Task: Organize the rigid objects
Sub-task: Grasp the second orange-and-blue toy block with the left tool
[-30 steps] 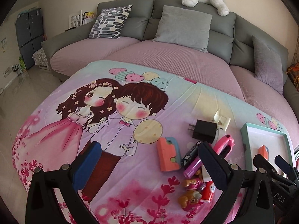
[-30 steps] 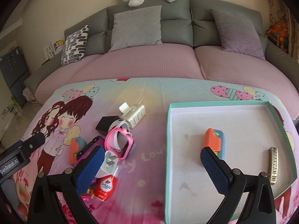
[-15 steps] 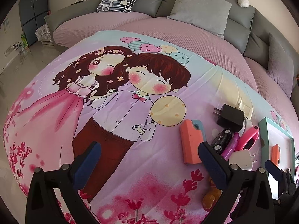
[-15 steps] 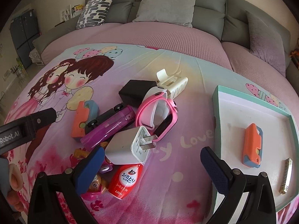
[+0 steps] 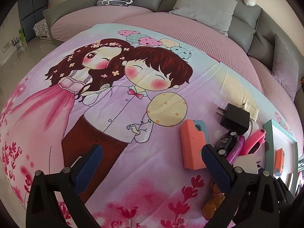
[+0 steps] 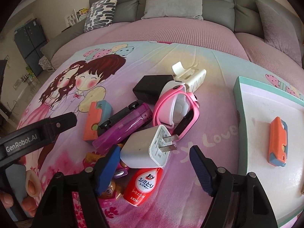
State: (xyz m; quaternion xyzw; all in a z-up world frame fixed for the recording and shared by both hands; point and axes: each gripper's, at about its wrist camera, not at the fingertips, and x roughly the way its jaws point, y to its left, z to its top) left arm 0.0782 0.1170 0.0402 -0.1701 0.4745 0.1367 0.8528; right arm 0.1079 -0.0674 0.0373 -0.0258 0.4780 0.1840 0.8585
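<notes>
Right wrist view: right gripper [image 6: 153, 163], jaws just narrowing yet gripping nothing, straddled white charger [image 6: 146, 149] left of tray [image 6: 239, 114]; prongs pointed trayward; left gripper [image 5: 152, 163] wide, farther.

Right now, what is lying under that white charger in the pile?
The white charger rests on a purple tube and the top of a red bottle. A toy figure shows beside it; whatever lies directly beneath is covered.
</notes>
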